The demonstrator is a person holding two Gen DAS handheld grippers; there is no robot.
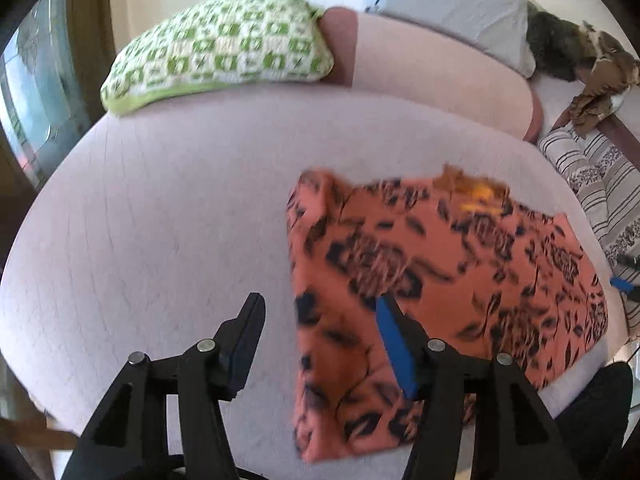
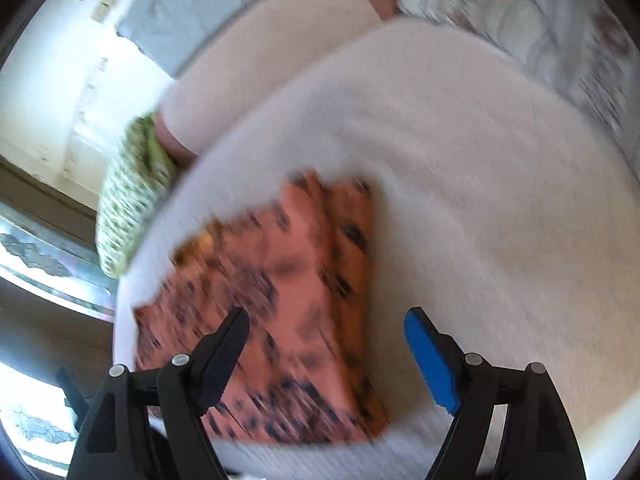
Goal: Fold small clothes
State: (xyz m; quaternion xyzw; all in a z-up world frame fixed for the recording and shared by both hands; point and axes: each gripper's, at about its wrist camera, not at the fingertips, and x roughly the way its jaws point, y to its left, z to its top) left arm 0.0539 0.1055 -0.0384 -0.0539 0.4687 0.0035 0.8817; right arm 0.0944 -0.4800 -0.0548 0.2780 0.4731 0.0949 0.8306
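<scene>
Fingers (image 1: 256, 332) of your left gripper (image 1: 320, 344) and right gripper (image 2: 328, 356) stand apart, gripping nothing, above the folded orange cloth (image 1: 440, 264) lying on the white bed (image 1: 160, 208) near a green pillow (image 1: 224, 44).

An orange garment (image 1: 440, 272) with black leafy print; green-and-white checked cushion (image 1: 224, 48); pale lilac bedcover (image 1: 160, 220).

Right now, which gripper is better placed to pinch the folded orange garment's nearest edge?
Probably left. The left gripper is open with one finger already over the orange patterned garment. The right gripper is open too, but its gap lies mostly over bare white bedsheet.
</scene>
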